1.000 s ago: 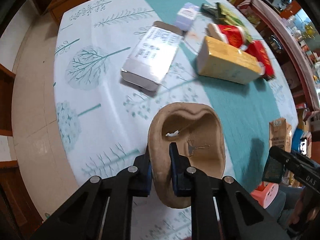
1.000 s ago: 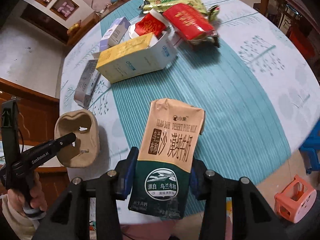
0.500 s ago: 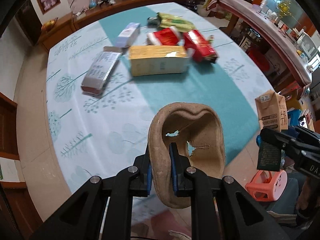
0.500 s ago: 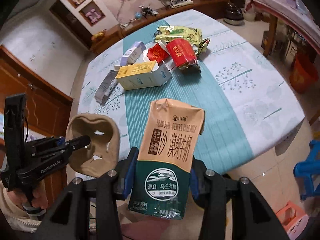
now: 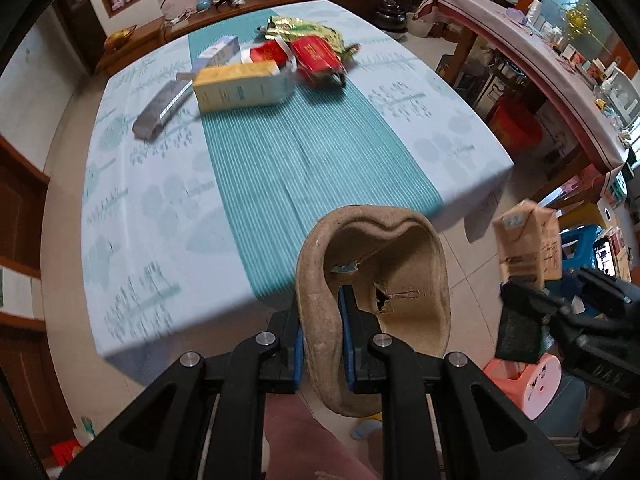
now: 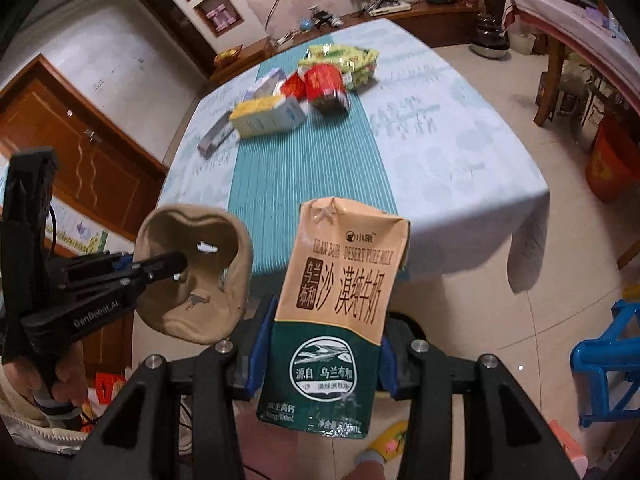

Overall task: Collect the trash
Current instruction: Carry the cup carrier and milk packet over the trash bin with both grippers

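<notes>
My left gripper (image 5: 320, 328) is shut on the rim of a brown pulp cup carrier (image 5: 376, 280), held off the near edge of the table; the right wrist view shows the same carrier (image 6: 192, 276) at the left. My right gripper (image 6: 320, 356) is shut on a tan and green milk carton (image 6: 340, 312), upright between the pads; the left wrist view shows that carton (image 5: 526, 248) at the right. More trash lies at the table's far end: a yellow box (image 5: 240, 86), a grey flat box (image 5: 162, 106), red packets (image 5: 316, 56) and a green wrapper (image 5: 308, 32).
The table (image 5: 440, 120) has a pale cloth with a teal runner. Around it on the tiled floor stand a pink stool (image 5: 532, 380), a blue stool (image 6: 604, 364) and a red bin (image 6: 612, 160). A wooden cabinet (image 6: 80, 148) is at the left.
Both grippers have drawn back from the table and risen, each keeping its hold. The table looks smaller and farther, and its near edge and the floor have come into view.
</notes>
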### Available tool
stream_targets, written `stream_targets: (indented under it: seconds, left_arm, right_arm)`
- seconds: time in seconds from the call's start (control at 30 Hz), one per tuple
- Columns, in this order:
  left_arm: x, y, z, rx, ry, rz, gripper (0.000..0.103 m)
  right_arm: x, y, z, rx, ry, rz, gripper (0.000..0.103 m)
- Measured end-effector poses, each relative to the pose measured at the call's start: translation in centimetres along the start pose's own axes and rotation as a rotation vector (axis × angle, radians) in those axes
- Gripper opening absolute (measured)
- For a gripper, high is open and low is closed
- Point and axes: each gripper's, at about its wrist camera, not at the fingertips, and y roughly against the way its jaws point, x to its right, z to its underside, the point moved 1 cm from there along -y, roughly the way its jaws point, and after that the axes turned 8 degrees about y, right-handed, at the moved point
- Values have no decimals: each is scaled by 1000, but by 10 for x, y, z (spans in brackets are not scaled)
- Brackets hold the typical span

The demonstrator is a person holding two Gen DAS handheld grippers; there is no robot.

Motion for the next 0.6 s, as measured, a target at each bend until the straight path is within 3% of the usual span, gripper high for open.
stream_targets:
  seconds: [0.13, 0.33, 0.6]
  left_arm:
    - [18, -7, 35, -42, -4, -29, 13]
    - [34, -30, 68, -109, -57, -68, 13]
    - [43, -94, 92, -188, -94, -74, 13]
  right_arm:
    - [10, -7, 36, -53, 30, -20, 45]
    - [31, -31, 84, -116, -53, -49, 45]
    - [52, -64, 127, -138, -158, 11, 45]
